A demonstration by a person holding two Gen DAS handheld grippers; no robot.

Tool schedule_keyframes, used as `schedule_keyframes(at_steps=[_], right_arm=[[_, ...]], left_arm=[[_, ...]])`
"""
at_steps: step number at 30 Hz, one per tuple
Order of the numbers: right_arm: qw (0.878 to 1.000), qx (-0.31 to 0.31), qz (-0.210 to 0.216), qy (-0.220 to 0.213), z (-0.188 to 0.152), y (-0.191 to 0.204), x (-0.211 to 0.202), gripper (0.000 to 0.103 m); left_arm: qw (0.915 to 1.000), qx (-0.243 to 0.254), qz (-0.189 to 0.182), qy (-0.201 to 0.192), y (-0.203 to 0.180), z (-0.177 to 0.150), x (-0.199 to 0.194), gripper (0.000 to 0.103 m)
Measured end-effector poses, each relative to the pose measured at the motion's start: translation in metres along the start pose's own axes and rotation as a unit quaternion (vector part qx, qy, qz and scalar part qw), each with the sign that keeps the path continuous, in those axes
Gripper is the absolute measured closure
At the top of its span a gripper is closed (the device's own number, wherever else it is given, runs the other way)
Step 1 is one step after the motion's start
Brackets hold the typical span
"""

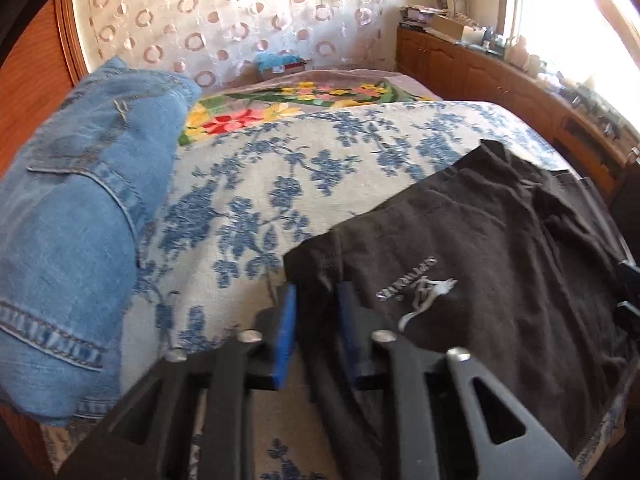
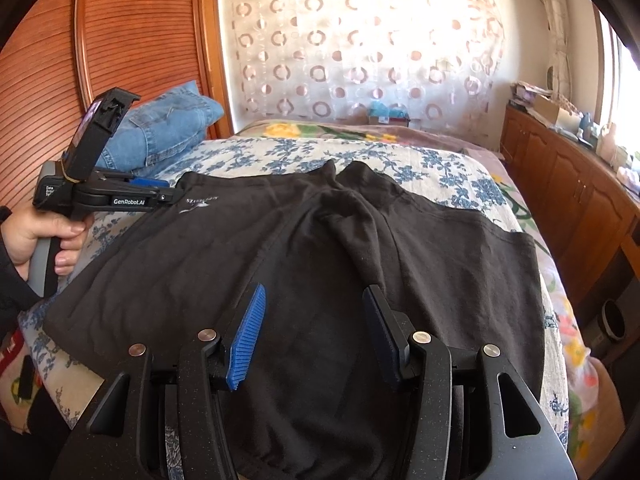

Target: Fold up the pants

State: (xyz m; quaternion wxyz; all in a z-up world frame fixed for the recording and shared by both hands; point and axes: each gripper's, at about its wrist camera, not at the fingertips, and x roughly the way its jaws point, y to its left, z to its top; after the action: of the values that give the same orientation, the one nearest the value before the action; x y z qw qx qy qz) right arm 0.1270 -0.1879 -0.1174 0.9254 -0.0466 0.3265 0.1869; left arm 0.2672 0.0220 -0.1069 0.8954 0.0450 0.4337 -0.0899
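While the black pants (image 2: 320, 248) lie spread and unfolded on the bed (image 2: 280, 152), the left hand-held gripper (image 1: 316, 312) pinches their edge; the right hand-held gripper (image 2: 316, 312) hovers half-open, holding nothing. Folding has barely begun.

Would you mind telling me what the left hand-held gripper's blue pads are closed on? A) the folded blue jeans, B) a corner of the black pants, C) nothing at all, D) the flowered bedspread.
B: in the left wrist view the left hand-held gripper has its blue pads pinched on an edge of the black pants, with the blue jeans lying apart on the bedspread.
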Motion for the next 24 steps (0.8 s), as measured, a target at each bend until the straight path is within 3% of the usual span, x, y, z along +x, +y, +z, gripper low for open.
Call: schedule_keyframes(at_steps=[3,10,16,19,21,24], right_arm=[[1.0,0.001,-0.002,0.0,0.0,-0.001,0.0,0.051],[1.0,-0.002,-0.007,-0.003,0.0,0.0,0.0,0.051],[1.0,-0.003,-0.01,-0.003,-0.001,0.0,0.0,0.051],[1.0,-0.003,-0.01,-0.003,-0.002,0.001,-0.001,0.051],[1.0,-0.003,-0.01,-0.003,-0.002,0.0,-0.001,0.051],[1.0,-0.003,-0.01,-0.002,-0.002,0.001,-0.001,0.051]], left_arm=[[0.9998,0.004,0.018,-0.008,-0.001,0.001,-0.004,0.1],[0.9977,-0.005,0.047,-0.05,0.012,0.005,-0.031,0.101],[0.9972,-0.021,0.051,-0.05,0.025,0.006,-0.035,0.093],[0.9956,-0.012,0.073,-0.058,0.022,0.004,-0.038,0.089],[0.9965,-0.019,0.052,-0.062,0.024,0.002,-0.042,0.075],[0.9965,-0.024,0.034,-0.073,0.021,-0.004,-0.05,0.064]])
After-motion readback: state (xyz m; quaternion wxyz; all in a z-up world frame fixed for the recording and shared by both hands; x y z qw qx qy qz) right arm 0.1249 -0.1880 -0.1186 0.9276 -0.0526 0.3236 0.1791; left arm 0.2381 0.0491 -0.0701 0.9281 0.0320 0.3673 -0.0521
